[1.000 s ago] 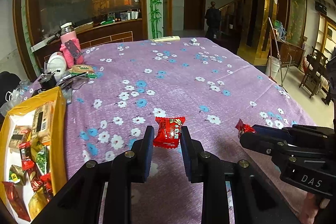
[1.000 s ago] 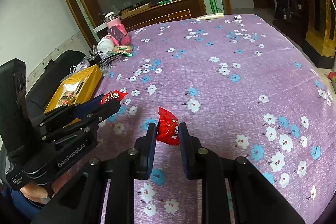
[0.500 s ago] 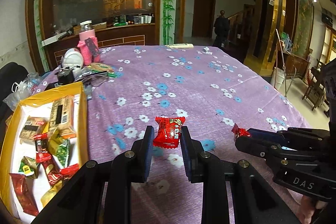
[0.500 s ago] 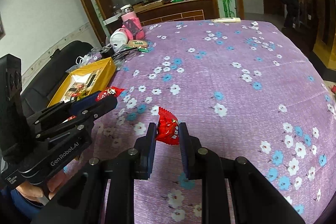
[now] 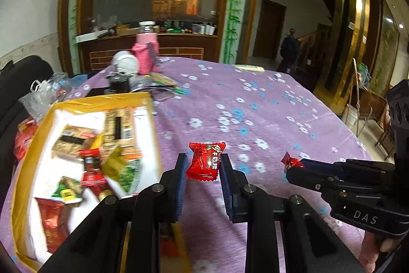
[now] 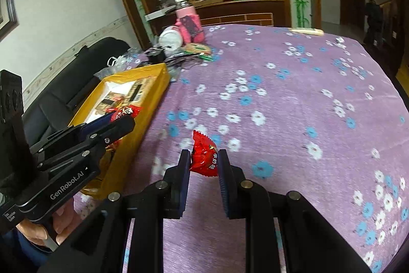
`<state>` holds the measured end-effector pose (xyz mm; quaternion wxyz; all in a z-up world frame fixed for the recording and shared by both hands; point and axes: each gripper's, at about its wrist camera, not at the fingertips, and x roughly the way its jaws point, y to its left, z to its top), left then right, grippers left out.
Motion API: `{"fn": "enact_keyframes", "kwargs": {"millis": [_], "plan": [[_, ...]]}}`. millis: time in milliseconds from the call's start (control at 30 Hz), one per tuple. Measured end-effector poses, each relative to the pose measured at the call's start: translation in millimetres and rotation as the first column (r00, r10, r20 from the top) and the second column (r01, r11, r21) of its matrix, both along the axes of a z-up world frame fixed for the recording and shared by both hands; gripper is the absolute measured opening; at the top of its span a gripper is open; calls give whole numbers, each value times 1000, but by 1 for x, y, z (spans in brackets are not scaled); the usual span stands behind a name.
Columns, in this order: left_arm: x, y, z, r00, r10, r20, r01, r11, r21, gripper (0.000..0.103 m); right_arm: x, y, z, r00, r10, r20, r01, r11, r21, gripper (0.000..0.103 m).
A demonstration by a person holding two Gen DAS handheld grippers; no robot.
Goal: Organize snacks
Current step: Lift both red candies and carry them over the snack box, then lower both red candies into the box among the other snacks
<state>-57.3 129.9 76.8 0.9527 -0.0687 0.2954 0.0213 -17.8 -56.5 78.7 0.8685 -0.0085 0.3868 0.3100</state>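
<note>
Both grippers tilt down above the floral tablecloth (image 5: 255, 104); left gripper (image 5: 202, 165) and right gripper (image 6: 203, 160) each pinch a red candy packet beside the yellow box (image 5: 102, 100).

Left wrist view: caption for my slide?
Left gripper holds a red snack beside the yellow box of snacks.

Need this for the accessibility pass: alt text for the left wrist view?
The left gripper pinches a red snack packet above a purple floral tablecloth, beside a yellow box of assorted snacks. At right, the right gripper holds another red packet.
</note>
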Motion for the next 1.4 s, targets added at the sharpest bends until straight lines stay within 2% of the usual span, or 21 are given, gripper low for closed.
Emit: {"fn": "enact_keyframes", "kwargs": {"millis": [467, 700, 1133, 1233, 1400], "plan": [[-31, 89, -23, 978, 207, -25, -207, 978, -26, 26, -19, 96, 5, 981, 194, 6, -194, 981, -6, 20], [-41, 111, -36, 966, 255, -50, -257, 966, -40, 26, -24, 126, 2, 970, 243, -8, -243, 970, 9, 20], [-41, 128, -44, 965, 248, -84, -258, 956, -137, 26, -18, 150, -11, 969, 240, -55, -238, 970, 40, 20], [-40, 129, -45, 963, 251, -94, -262, 955, -137, 26, -15, 153, -15, 968, 241, -70, -238, 970, 48, 20], [-37, 123, -45, 959, 261, -107, -271, 959, -88, 26, -14, 159, -21, 967, 242, -76, -240, 970, 39, 20]]}}
